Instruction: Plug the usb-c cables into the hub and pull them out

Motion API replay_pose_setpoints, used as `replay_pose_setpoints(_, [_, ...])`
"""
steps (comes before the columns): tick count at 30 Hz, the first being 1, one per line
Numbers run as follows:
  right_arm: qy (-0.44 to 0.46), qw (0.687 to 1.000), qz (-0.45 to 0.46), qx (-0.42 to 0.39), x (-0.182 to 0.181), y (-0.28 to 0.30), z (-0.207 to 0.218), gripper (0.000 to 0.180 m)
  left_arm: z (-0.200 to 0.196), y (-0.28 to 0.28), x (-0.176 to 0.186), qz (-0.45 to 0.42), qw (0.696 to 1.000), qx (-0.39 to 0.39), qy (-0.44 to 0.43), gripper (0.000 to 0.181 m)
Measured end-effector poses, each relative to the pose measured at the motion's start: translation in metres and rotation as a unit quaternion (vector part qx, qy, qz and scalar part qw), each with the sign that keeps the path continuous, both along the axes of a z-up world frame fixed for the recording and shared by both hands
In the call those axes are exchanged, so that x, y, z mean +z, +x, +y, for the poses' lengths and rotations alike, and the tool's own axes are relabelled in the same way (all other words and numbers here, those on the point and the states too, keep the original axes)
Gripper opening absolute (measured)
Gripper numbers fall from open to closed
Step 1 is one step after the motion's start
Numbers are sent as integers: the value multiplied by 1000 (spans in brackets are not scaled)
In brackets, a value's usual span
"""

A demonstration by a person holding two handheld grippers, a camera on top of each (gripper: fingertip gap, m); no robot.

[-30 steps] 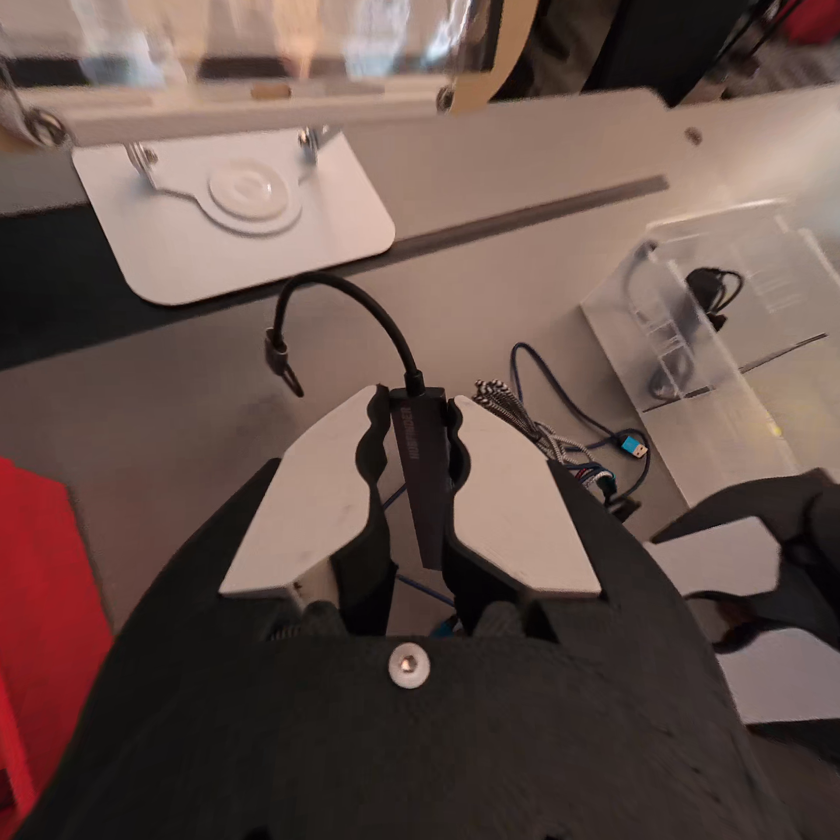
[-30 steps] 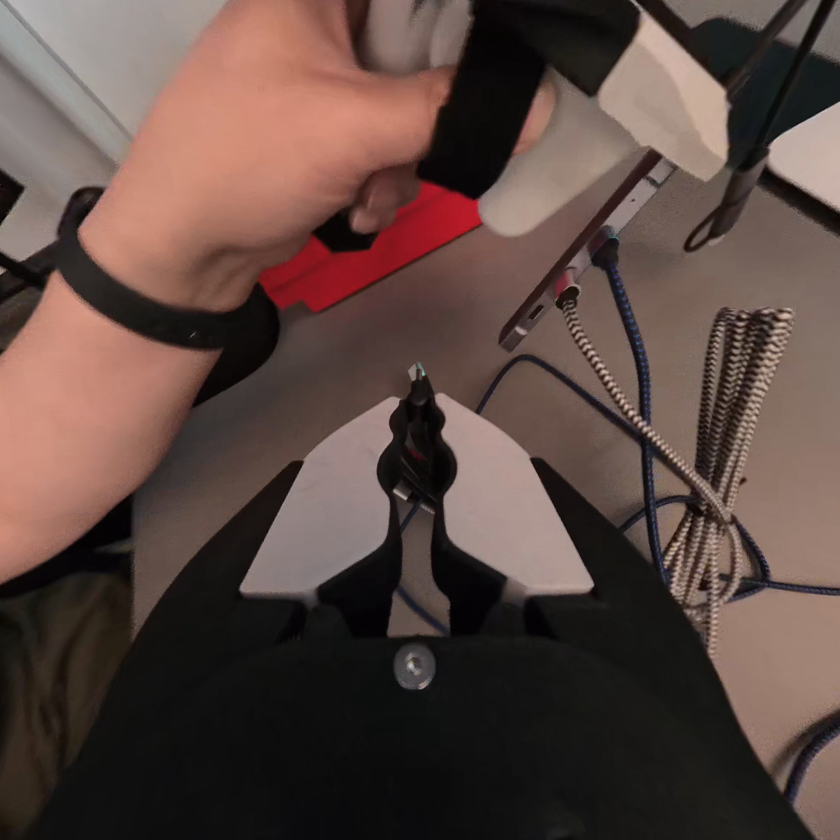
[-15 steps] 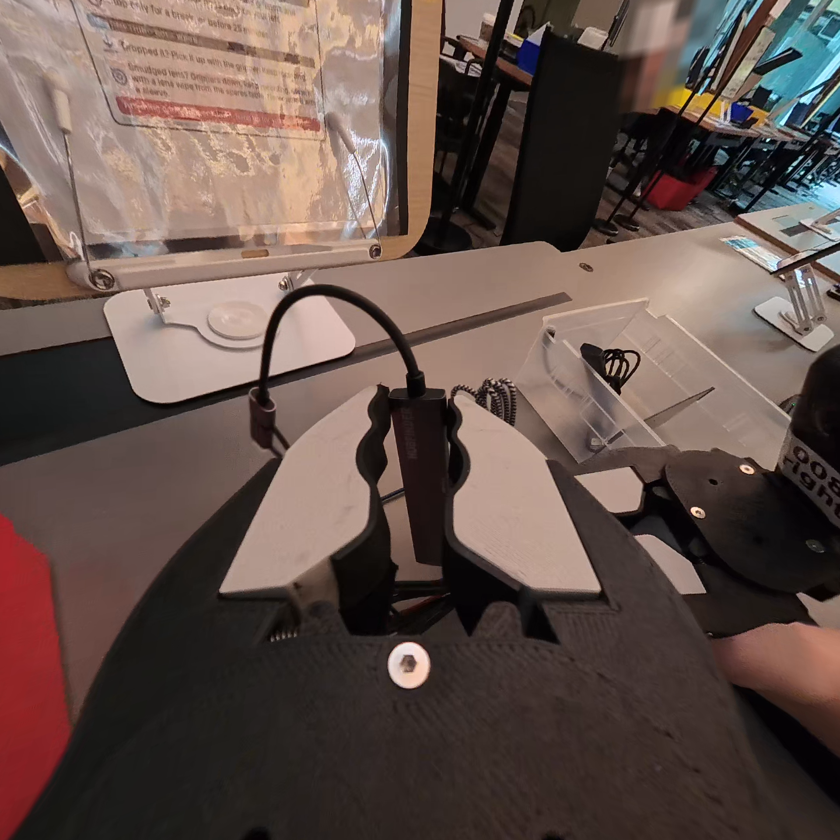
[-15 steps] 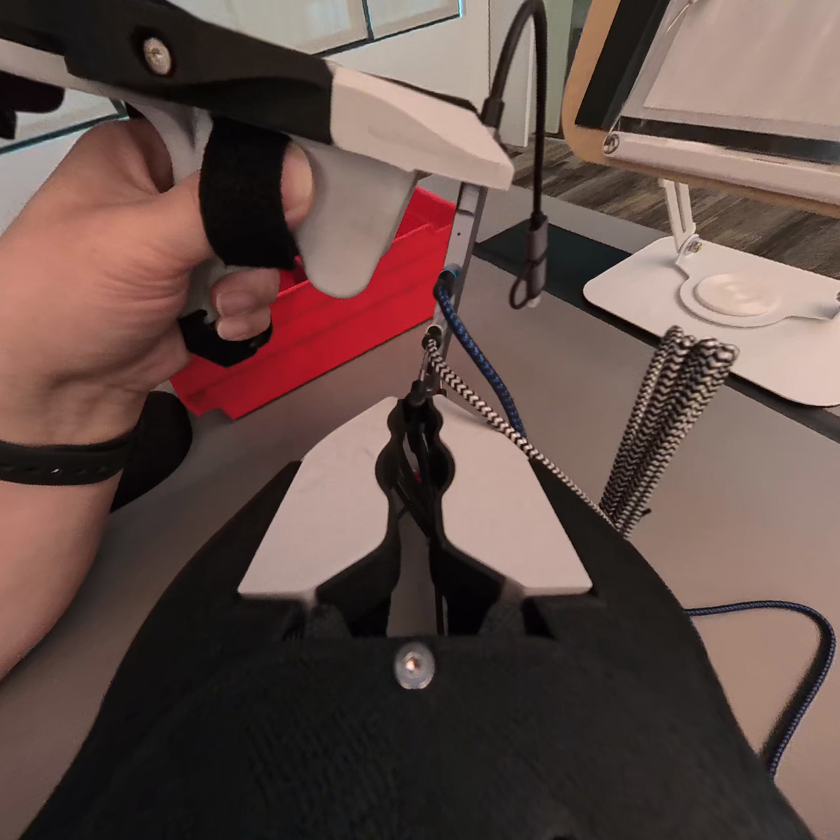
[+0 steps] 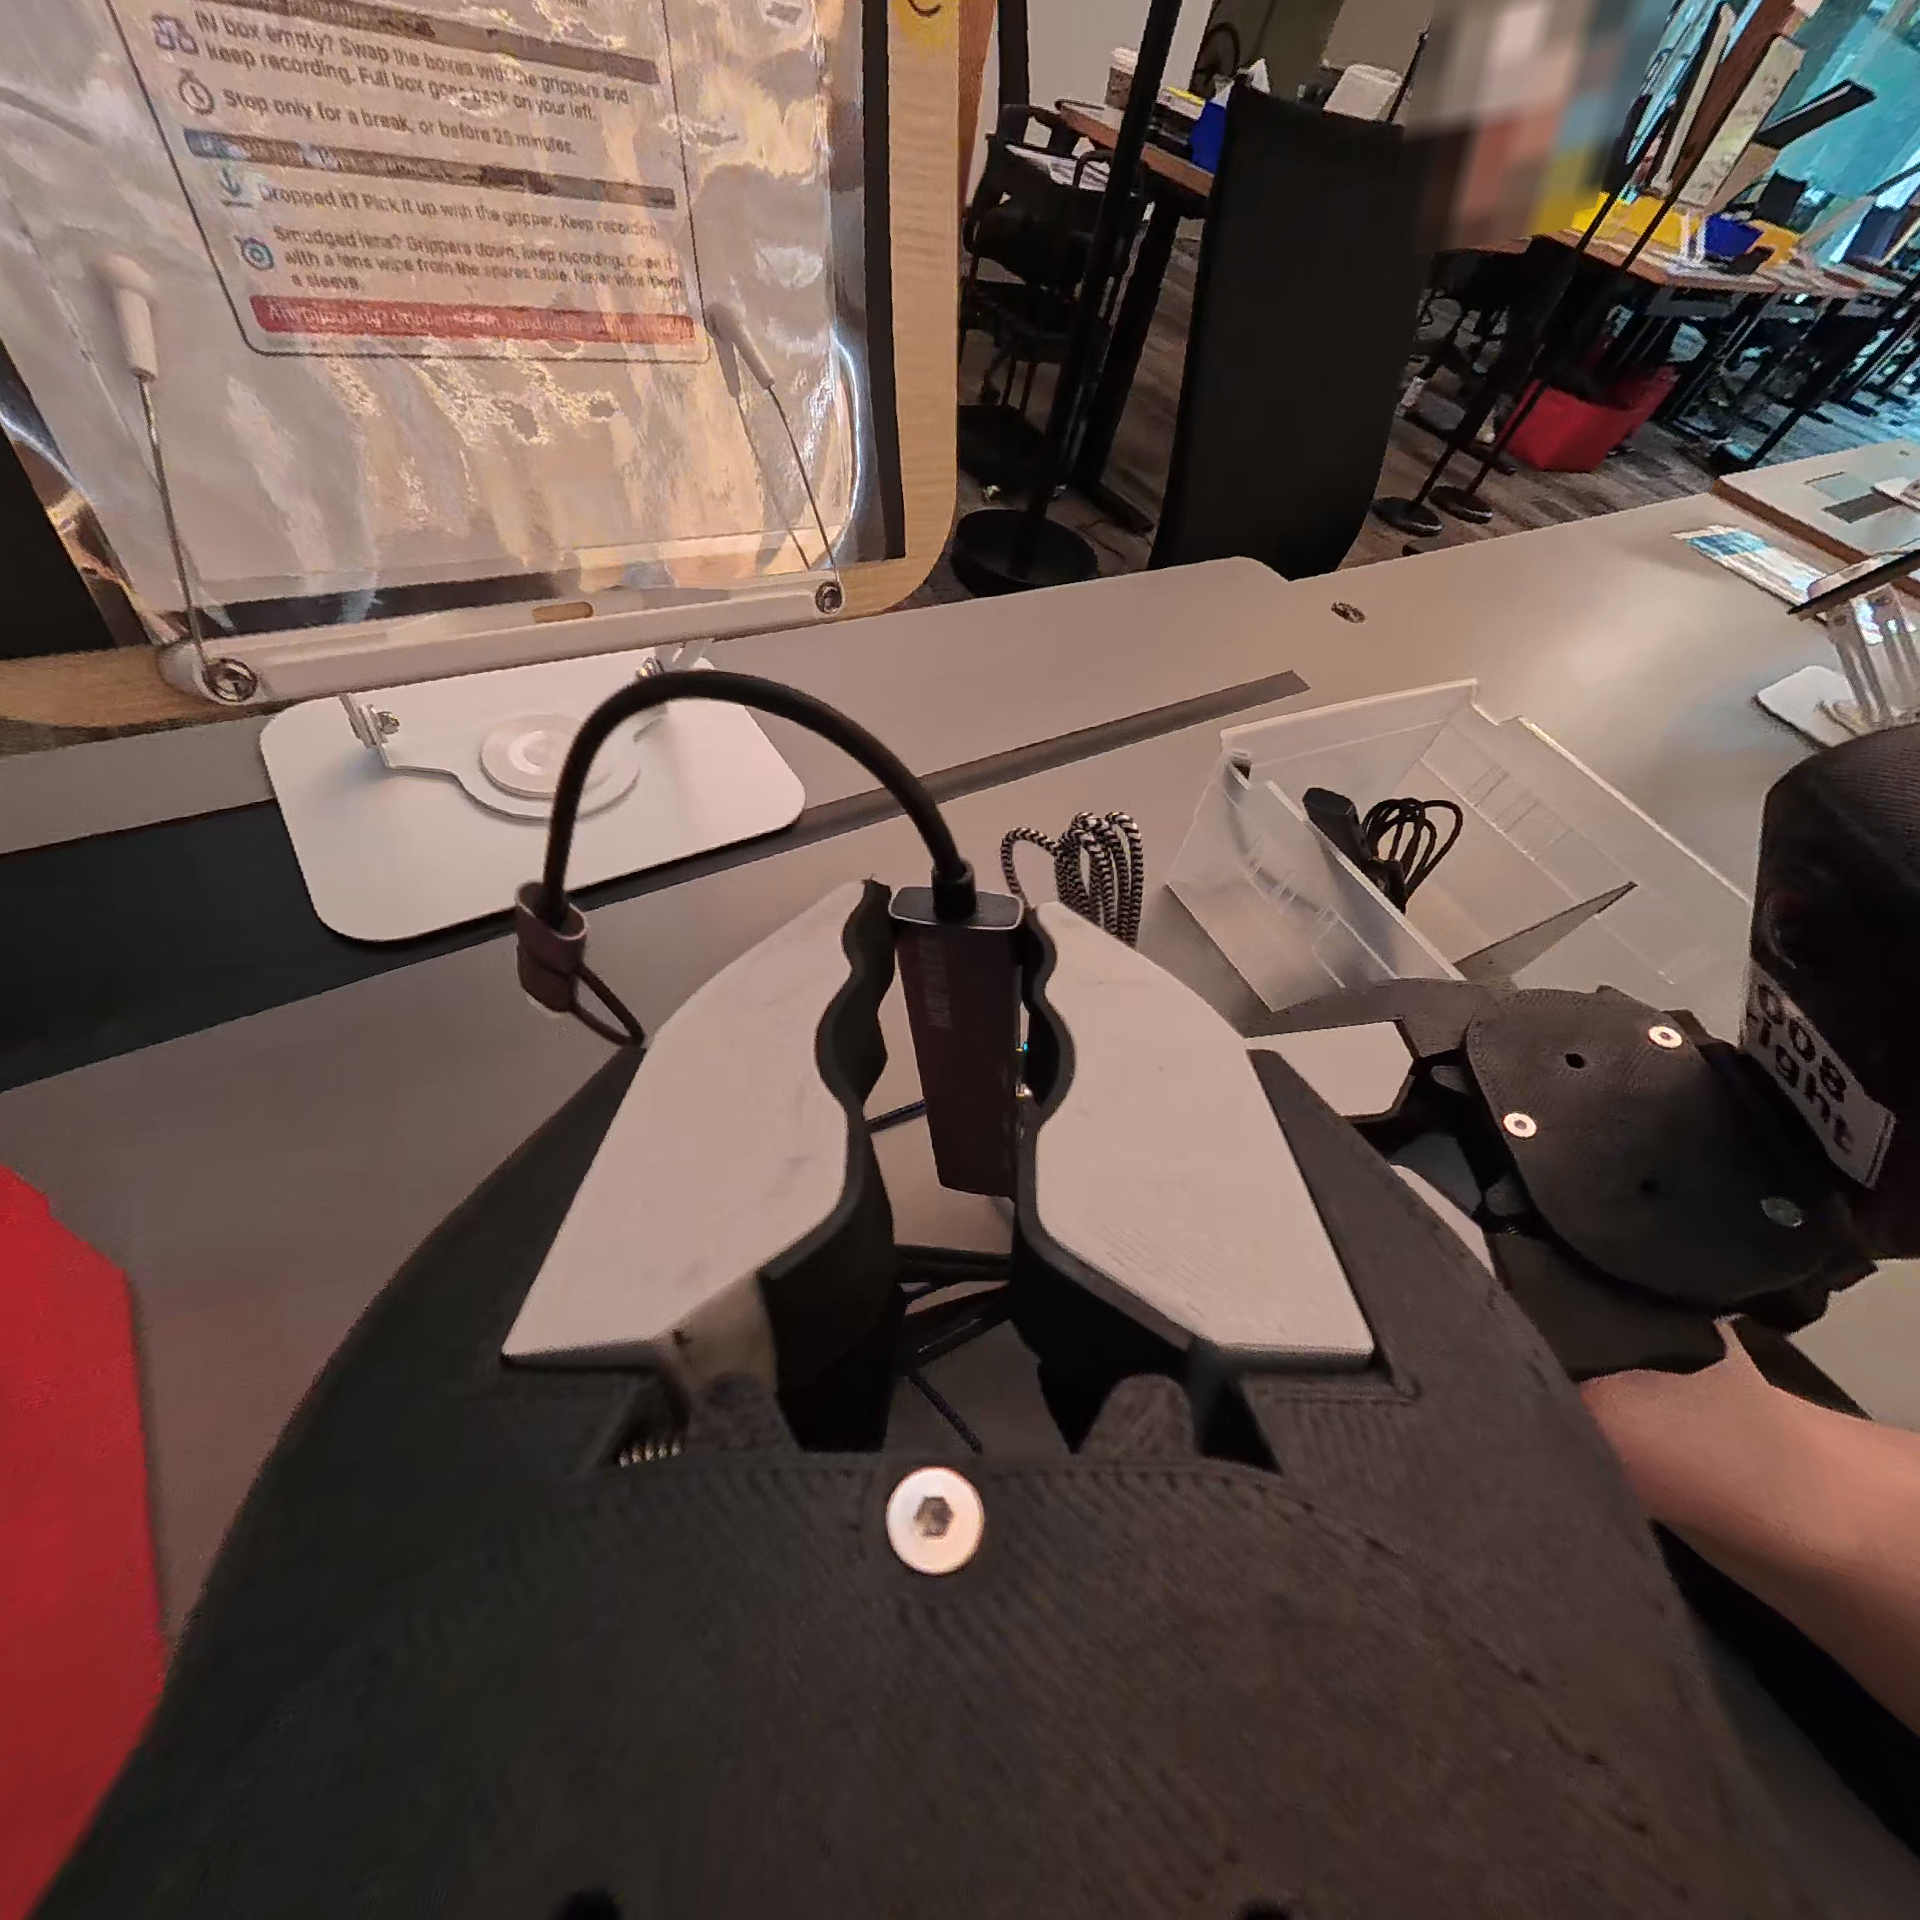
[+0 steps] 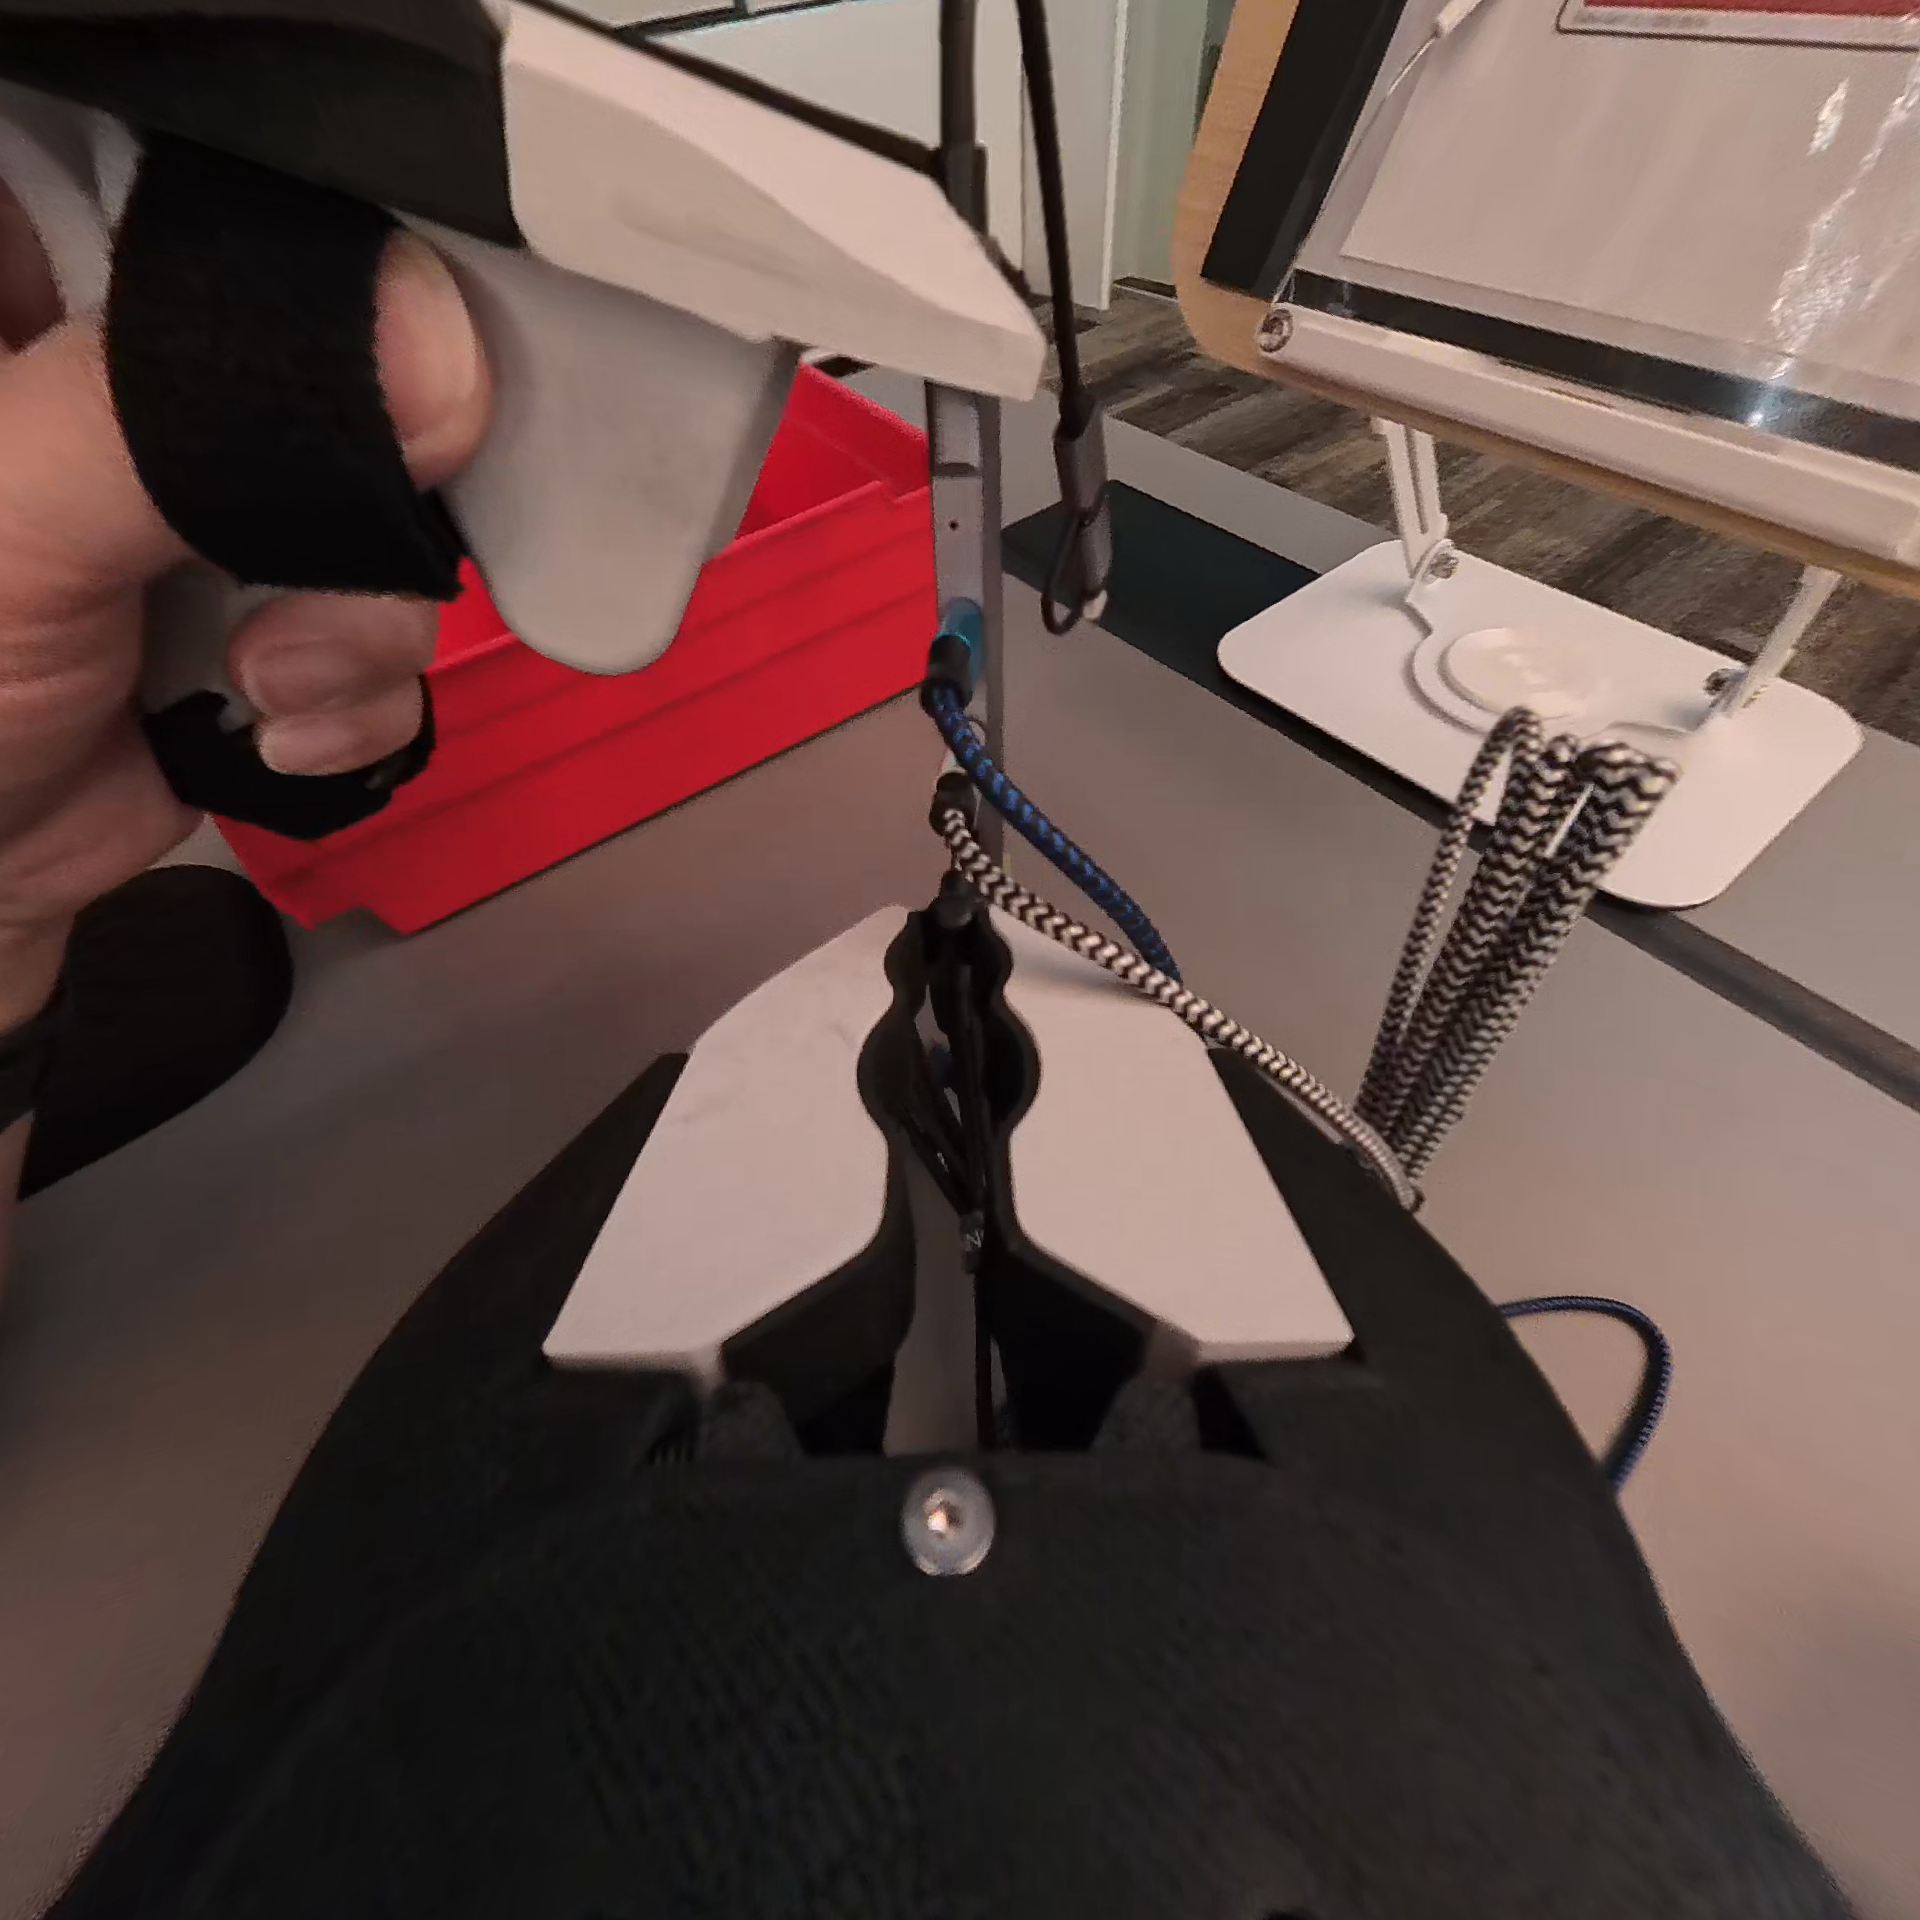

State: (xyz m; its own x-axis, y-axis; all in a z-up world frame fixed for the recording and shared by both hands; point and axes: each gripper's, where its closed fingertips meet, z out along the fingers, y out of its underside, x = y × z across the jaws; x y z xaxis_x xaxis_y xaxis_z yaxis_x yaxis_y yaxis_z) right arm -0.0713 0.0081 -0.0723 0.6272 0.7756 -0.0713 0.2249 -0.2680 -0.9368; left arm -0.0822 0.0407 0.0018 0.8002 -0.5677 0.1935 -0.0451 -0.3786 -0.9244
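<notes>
My left gripper (image 5: 951,920) is shut on the dark slim hub (image 5: 961,1049) and holds it above the table. The hub's own short black cable (image 5: 727,691) loops over to the left. In the right wrist view the hub (image 6: 966,488) stands edge-on under the left gripper (image 6: 748,229). A blue braided cable (image 6: 961,644) and a black-and-white braided cable (image 6: 1091,951) are plugged into its side. My right gripper (image 6: 954,935) is shut on a black cable plug (image 6: 954,902), whose tip meets the hub's lower end. I cannot tell whether it is seated.
A red bin (image 6: 675,707) stands behind the hub, at the left edge in the left wrist view (image 5: 52,1455). A sign holder on a white base (image 5: 436,821) stands at the back. A coiled braided cable (image 5: 1091,862) and a clear plastic box (image 5: 1475,831) holding a black cable lie to the right. Across from one pair of fingers to the other is roughly 8 cm.
Both grippers have risen and tilted up. The hub has turned from slanted to upright in the right wrist view. My right gripper has brought the black plug from apart up to the hub's lower end.
</notes>
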Motion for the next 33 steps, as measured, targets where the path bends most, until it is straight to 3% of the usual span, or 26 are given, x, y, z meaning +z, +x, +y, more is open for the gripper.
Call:
replay_pose_setpoints(1, [7, 1000, -8, -5, 0, 1, 1, 8, -1, 0, 1, 3, 1000, 2, 2, 23])
replay_pose_setpoints(6, [53, 997, -41, -25, 1, 3, 4, 8, -4, 1, 5, 16, 1000, 12, 11, 23])
replay_pose_setpoints(22, [75, 997, -26, -15, 9, 5, 4, 8, -11, 3, 11, 21, 1000, 17, 16, 23])
replay_pose_setpoints(33, [150, 987, -34, -40, 18, 12, 9, 8, -16, 5, 17, 19, 999, 13, 23, 23])
